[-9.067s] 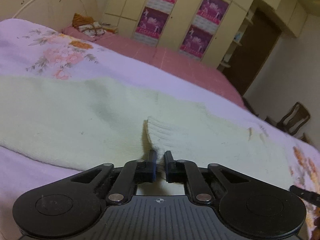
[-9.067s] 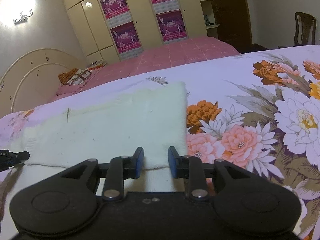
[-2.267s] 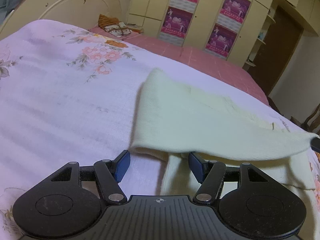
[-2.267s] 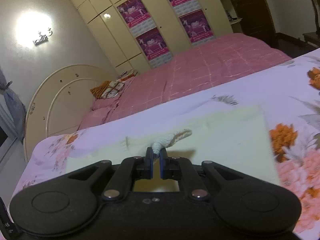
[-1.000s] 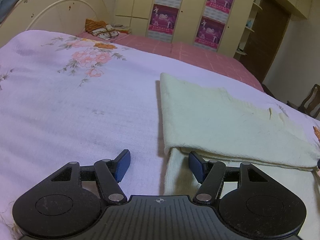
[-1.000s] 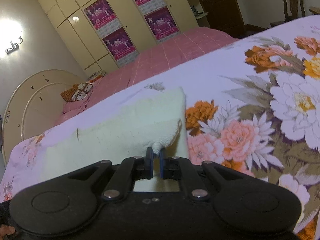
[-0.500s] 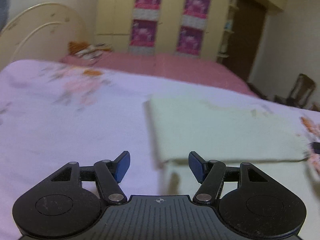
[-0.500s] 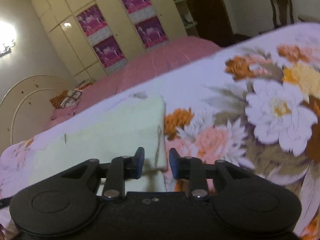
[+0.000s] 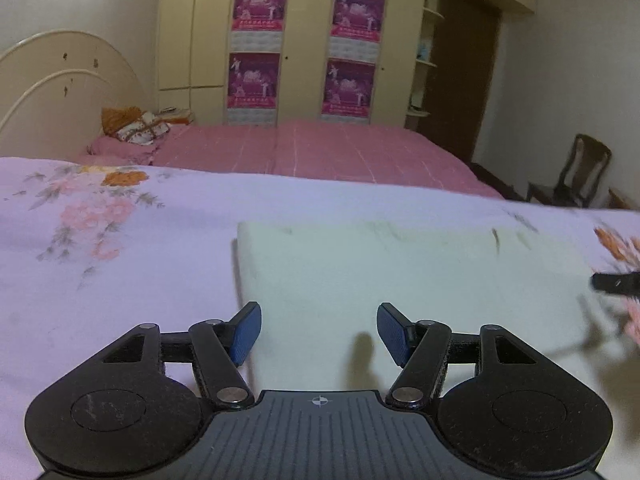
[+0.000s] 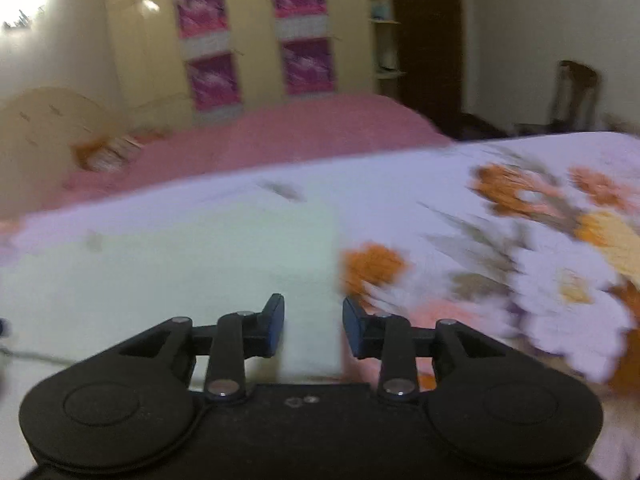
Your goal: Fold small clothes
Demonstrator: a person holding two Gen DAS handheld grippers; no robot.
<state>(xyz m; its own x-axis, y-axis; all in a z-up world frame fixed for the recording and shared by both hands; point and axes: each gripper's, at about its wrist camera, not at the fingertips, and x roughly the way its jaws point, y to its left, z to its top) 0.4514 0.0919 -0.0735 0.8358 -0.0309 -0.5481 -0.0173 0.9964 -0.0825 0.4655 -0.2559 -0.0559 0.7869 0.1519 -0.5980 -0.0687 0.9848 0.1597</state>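
A pale cream knitted garment point(image 9: 400, 272) lies folded flat on the floral bedspread point(image 9: 100, 260). My left gripper point(image 9: 319, 330) is open and empty, over the garment's near left corner. My right gripper point(image 10: 313, 320) is open and empty, over the garment's point(image 10: 200, 264) near right edge; this view is blurred by motion. The tip of the right gripper shows at the right edge of the left wrist view point(image 9: 616, 282).
A second bed with a pink cover point(image 9: 320, 152) and pillows point(image 9: 136, 128) stands behind. Cream wardrobes with purple posters point(image 9: 256, 48) line the far wall. A wooden chair point(image 9: 576, 176) stands at the right by a dark door.
My right gripper has let go of the garment's cuff and opened. The folded layer now lies flat. Both grippers have shifted along the near edge; the left stays open.
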